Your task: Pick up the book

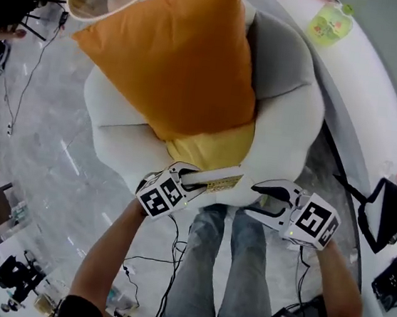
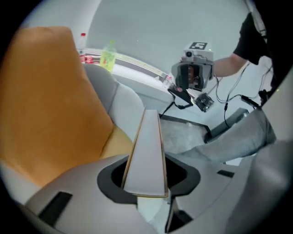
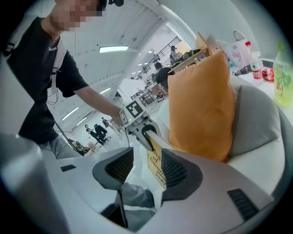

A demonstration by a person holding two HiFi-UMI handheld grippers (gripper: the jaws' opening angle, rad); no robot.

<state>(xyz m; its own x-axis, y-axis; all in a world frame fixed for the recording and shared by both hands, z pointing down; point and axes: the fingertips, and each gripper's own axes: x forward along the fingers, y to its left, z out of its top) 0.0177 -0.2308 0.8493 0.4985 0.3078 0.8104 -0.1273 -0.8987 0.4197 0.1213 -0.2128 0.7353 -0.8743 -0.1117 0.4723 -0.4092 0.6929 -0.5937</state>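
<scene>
The book [image 1: 219, 181] is in the air, off the chair [image 1: 281, 139]. It hangs roughly level between the two grippers, just in front of the chair's front edge and above the person's legs [image 1: 223, 265]. It is white, with a gold label on its cover.

The left gripper [image 1: 194, 182] pinches one end of it. In the left gripper view the jaws are closed on both covers, and the pale page edge runs away from the camera toward the other gripper.

The right gripper [image 1: 263, 202] is at the book's far end with its jaws spread. In the right gripper view the labelled end sits between them, close to the pad on the picture's right. Whether it touches that pad cannot be told, but a clear gap separates it from the other pad.

On the chair an orange cushion [image 1: 183, 52] stands tilted back, with a yellow cushion [image 1: 212, 149] showing under its lower edge. A grey cushion [image 1: 280, 53] lies beside it at the picture's right. A white counter [image 1: 368, 89] curves round behind the chair, with a green bottle [image 1: 330, 23] on it.
</scene>
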